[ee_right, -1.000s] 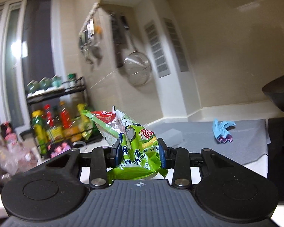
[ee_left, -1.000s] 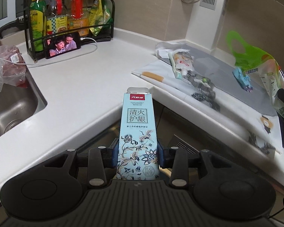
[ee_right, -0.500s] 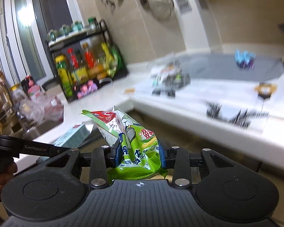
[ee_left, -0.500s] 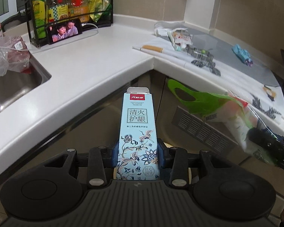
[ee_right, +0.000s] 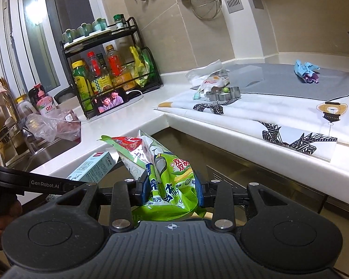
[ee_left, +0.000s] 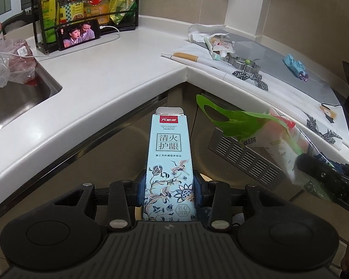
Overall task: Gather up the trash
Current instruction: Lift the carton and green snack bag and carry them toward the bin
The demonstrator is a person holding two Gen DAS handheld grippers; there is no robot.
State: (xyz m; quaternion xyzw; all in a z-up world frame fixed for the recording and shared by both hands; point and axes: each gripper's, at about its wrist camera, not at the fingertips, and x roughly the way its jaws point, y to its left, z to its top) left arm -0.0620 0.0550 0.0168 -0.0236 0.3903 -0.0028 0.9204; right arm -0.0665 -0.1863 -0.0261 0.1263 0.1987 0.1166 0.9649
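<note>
Kitchen: white L-shaped counter [ee_left: 118, 69] wraps the corner, with a sink [ee_left: 14, 97] at the left edge of the left wrist view.
Change: a second ago both grippers were up at counter height; now they sit lower, out in front of the cabinet corner, with the counter's edge in the upper half of both views.
Left gripper [ee_left: 169, 189]: fingers clamped on a pale blue carton [ee_left: 168, 162], upright at centre frame.
Right gripper [ee_right: 172, 189]: fingers clamped on a crumpled green wrapper [ee_right: 167, 174] at lower centre; it also shows at the right of the left wrist view.
Meaning: both pieces look lifted clear of the counter and are probably on their way to a bin; no bin shows in either view.
Left behind: blue crumpled scrap [ee_right: 306, 71] on the grey mat [ee_right: 279, 79] at upper right; heap of wrappers [ee_right: 209, 81] beside a metal ring mould [ee_right: 225, 94] at upper centre.
Around: bottle rack [ee_right: 109, 69] and a propped phone [ee_right: 110, 101] at centre left; plastic bag [ee_right: 51, 125] by the sink.
In the way: the counter's jutting corner lies just ahead of both loads.
</note>
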